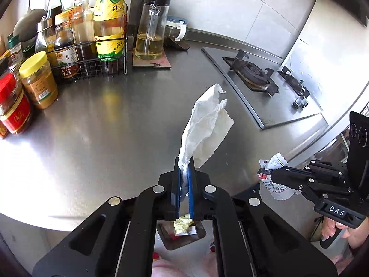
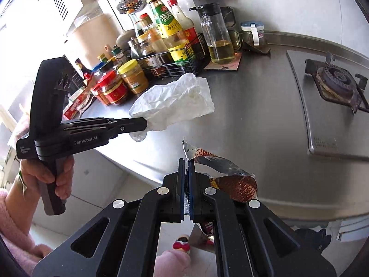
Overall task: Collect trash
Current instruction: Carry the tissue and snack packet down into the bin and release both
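My left gripper (image 1: pixel 184 164) pinches a crumpled white tissue (image 1: pixel 205 124) above the steel counter (image 1: pixel 103 127); my right gripper (image 2: pixel 186 164) clamps a torn snack wrapper (image 2: pixel 230 177).

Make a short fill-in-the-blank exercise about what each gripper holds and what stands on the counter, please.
1. The left gripper is shut on a crumpled white ____.
2. The right gripper is shut on a torn snack ____.
3. The jar beside the wire rack has a ____ lid.
4. The oil dispenser stands to the ____ of the gas stove.

Missing words: tissue; wrapper; yellow; left
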Motion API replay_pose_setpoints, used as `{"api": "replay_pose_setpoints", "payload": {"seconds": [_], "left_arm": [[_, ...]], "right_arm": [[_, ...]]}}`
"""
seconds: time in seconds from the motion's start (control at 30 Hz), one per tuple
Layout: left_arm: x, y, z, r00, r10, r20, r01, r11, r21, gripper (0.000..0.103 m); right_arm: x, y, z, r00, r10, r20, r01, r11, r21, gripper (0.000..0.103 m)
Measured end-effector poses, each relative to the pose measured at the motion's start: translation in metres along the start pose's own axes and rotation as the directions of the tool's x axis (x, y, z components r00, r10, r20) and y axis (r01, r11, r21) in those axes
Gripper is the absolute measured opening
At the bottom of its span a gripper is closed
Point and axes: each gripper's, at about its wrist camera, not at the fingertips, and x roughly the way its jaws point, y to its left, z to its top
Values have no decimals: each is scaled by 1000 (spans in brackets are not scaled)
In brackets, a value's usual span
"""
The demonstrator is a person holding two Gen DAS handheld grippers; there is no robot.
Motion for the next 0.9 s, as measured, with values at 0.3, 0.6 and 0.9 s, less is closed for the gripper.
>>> {"api": "replay_pose_setpoints", "payload": {"seconds": [0.3, 0.6, 0.9], "left_arm": [[-20, -19, -87, 998, 8, -55, -12, 998, -59, 4], [53, -17, -173, 960, -29, -279, -11, 990, -141, 4], [150, 13, -212, 922, -43, -384, -45, 975, -218, 4]], "right_arm": [[1, -5, -75, 991, 45, -124, -42, 999, 33, 4], [77, -32, -146, 947, 35, -320, -14, 998, 66, 4], [165, -60, -187, 913, 16, -407, 15, 997, 74, 4]]}}
